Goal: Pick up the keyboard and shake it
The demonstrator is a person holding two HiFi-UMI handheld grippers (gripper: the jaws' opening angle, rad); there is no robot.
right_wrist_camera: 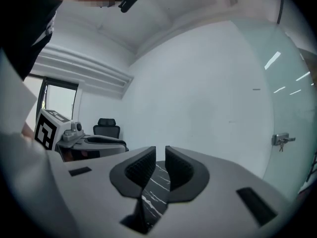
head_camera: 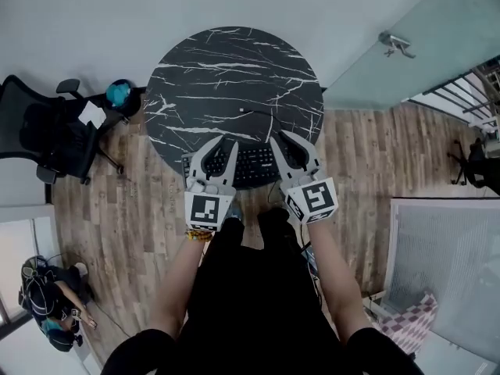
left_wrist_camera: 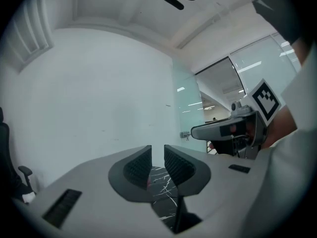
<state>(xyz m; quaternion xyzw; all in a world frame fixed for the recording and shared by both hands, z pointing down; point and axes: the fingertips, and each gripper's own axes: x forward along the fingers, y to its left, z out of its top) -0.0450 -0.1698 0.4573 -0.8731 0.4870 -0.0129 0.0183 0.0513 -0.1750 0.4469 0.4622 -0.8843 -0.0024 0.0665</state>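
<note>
A black keyboard (head_camera: pixel 251 165) lies at the near edge of a round black marble table (head_camera: pixel 234 69), with its cable (head_camera: pixel 258 114) running onto the tabletop. My left gripper (head_camera: pixel 223 143) rests over the keyboard's left end and my right gripper (head_camera: pixel 291 141) over its right end. In the left gripper view the jaws (left_wrist_camera: pixel 158 155) stand a narrow gap apart, and white-veined marble (left_wrist_camera: pixel 161 180) shows through that gap. The right gripper view shows the same narrow gap (right_wrist_camera: pixel 160 157). Whether either pair of pads presses on the keyboard is hidden.
A black office chair (head_camera: pixel 47 135) and a blue object (head_camera: pixel 119 94) stand left of the table. A person (head_camera: pixel 55 303) sits on the wood floor at the lower left. A glass door with a handle (head_camera: pixel 396 44) is at the right, with white walls behind.
</note>
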